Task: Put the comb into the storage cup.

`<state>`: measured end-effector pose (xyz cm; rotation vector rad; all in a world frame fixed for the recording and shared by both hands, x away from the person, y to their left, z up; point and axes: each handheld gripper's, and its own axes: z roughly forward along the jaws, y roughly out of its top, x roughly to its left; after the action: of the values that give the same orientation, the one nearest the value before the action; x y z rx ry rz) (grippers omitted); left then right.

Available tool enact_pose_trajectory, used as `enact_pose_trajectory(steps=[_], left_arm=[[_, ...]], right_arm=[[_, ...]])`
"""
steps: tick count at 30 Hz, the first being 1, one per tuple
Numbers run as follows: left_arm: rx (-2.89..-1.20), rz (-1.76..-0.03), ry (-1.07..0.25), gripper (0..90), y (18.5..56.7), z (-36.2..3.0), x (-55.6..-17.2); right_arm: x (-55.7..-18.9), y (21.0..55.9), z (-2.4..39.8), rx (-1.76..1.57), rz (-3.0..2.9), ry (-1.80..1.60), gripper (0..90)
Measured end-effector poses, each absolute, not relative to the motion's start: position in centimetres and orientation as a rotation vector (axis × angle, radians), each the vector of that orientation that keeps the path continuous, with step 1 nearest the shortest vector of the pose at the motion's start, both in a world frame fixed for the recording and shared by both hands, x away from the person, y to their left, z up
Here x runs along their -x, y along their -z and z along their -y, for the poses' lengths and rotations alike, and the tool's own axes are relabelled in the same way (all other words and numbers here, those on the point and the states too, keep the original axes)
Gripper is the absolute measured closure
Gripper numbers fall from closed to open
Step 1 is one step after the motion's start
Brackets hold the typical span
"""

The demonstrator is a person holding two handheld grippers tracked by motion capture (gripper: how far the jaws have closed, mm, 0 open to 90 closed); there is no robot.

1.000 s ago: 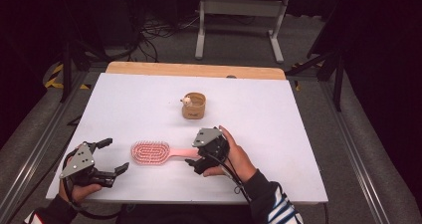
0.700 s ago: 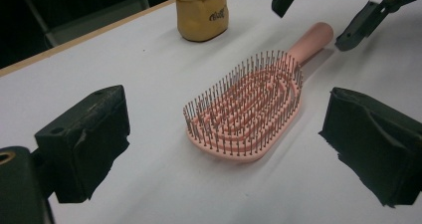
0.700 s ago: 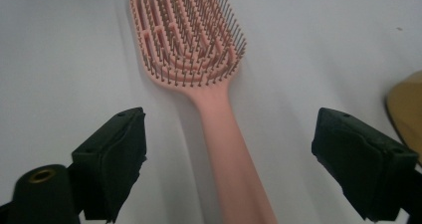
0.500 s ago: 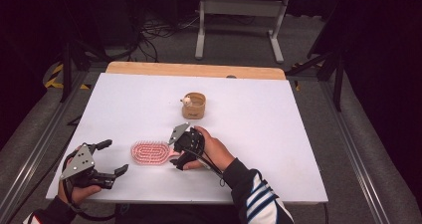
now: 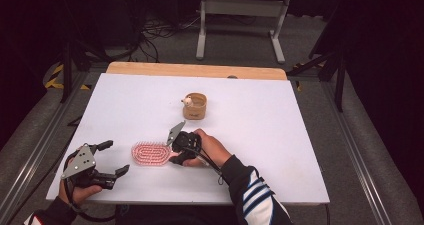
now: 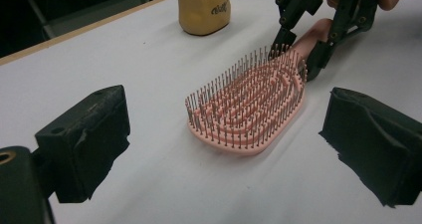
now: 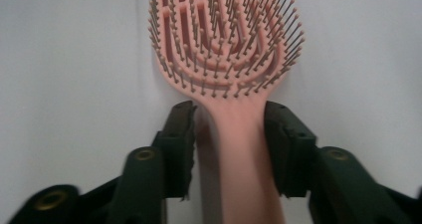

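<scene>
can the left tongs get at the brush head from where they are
Probably yes. The left tongs stand open facing the brush, with bare table between them. The right tongs only straddle the handle, leaving the bristle end free.

hairbrush (image 5: 151,154) and cup (image 5: 194,106) on white table (image 5: 280,135)

The brush (image 5: 151,153) lies flat on the table (image 5: 280,135), near its front edge, bristles up, handle pointing right. The right gripper (image 5: 179,156) sits at the handle, one jaw on each side of it. The left gripper (image 5: 114,157) rests to the brush's left, just beside it, apart. The cup (image 5: 194,106) stands behind the brush, toward the table's middle, well apart.
</scene>
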<state>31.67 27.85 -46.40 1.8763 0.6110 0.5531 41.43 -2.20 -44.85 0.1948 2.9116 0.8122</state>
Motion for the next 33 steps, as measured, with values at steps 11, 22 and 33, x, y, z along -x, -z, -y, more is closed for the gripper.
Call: enact_pose_trajectory(steps=[11,22,33], left_arm=[[-1.882,-0.624,-0.553,6.1,46.5,-27.8,-31.7],[-1.862,-0.632,-0.571,6.4,46.2,-27.9,-31.7],[-1.881,-0.596,-0.551,5.9,46.2,-27.3,-31.4]], right_arm=[[-41.0,44.8,2.4,-0.158,-2.892,-0.823,69.6],[-39.9,43.8,4.8,-0.257,-2.72,-1.003,69.6],[-38.2,42.9,7.4,-0.327,-2.456,-1.152,69.7]])
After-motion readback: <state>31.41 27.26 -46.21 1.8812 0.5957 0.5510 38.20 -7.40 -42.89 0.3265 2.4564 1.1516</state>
